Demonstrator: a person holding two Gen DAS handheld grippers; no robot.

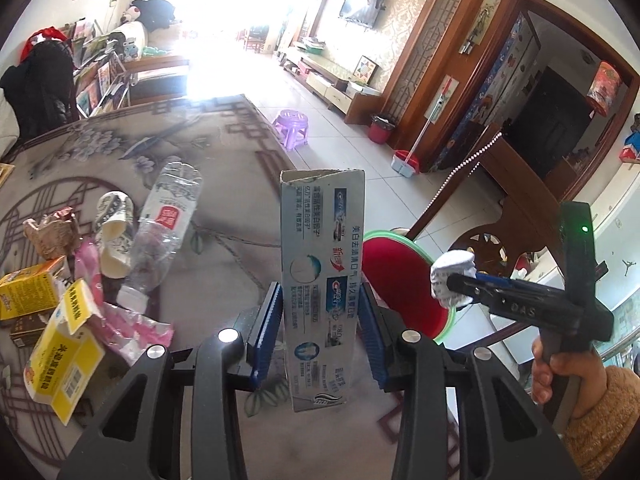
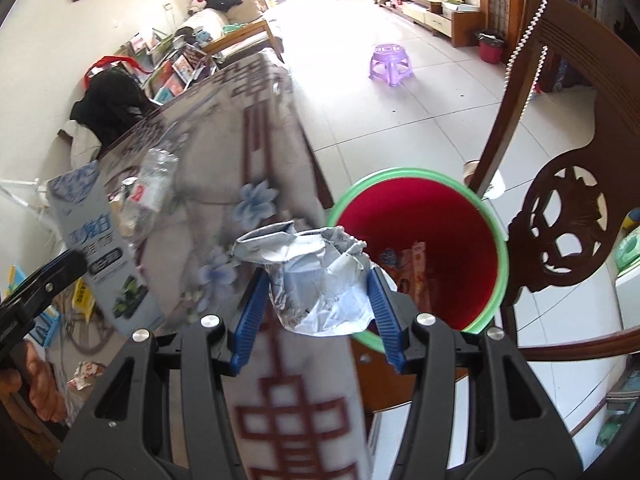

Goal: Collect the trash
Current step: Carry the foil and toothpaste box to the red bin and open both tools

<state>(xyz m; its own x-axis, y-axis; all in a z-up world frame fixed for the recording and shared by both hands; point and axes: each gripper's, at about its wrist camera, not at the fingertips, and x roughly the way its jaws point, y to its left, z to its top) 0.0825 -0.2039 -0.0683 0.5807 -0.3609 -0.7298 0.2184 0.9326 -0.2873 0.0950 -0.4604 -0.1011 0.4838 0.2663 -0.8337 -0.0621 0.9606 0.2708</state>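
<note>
My left gripper [image 1: 320, 304] is shut on a long toothpaste box [image 1: 320, 272], held upright above the table edge. My right gripper [image 2: 316, 284] is shut on a crumpled white paper ball [image 2: 316, 276], held near the rim of the red bin with a green rim [image 2: 424, 248]. The bin stands beside the table and holds some wrappers. In the left wrist view the bin [image 1: 400, 276] shows behind the box, with the right gripper [image 1: 456, 280] and its paper ball over it. More trash lies on the table: a clear plastic bottle [image 1: 164, 224], a paper cup [image 1: 114, 236], yellow boxes [image 1: 60, 356], a pink wrapper [image 1: 120, 320].
The table carries a patterned cloth [image 1: 224, 168]. A carved wooden chair [image 2: 568, 208] stands right of the bin. A purple stool [image 2: 390, 64] is on the tiled floor beyond. Books and clothes are piled at the far left of the table.
</note>
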